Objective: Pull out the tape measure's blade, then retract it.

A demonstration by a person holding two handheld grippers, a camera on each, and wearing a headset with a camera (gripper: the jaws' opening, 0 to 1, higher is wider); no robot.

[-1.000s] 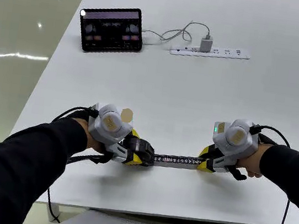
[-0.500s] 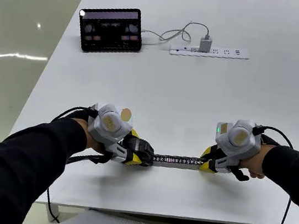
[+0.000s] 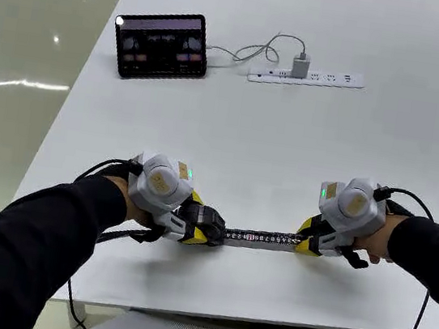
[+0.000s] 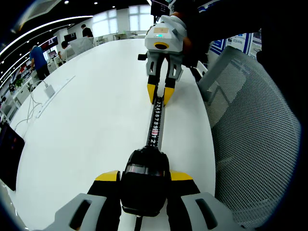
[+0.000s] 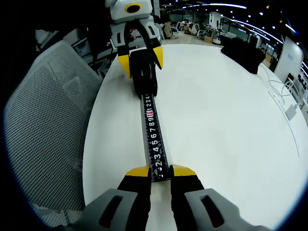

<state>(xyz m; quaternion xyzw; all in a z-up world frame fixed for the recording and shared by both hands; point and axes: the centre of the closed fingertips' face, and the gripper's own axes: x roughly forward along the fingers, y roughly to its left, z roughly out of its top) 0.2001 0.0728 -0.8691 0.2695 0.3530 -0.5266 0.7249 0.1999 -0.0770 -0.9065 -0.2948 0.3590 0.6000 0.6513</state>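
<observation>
Both ends are held along 9-to-3 o'clock: tape measure case [image 3: 211, 221] clamped in left gripper [image 3: 196, 218] jaws, blade [image 3: 262, 237] tip pinched in right gripper [image 3: 303, 236] jaws.

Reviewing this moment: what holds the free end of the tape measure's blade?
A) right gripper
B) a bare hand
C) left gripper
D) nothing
A: the right gripper has its yellow-tipped jaws shut on the end of the black numbered blade; the left gripper clamps the black tape measure case.

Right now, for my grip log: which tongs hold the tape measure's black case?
The left tongs, shut on the black case; the right tongs pinch only the blade's numbered end.
</observation>
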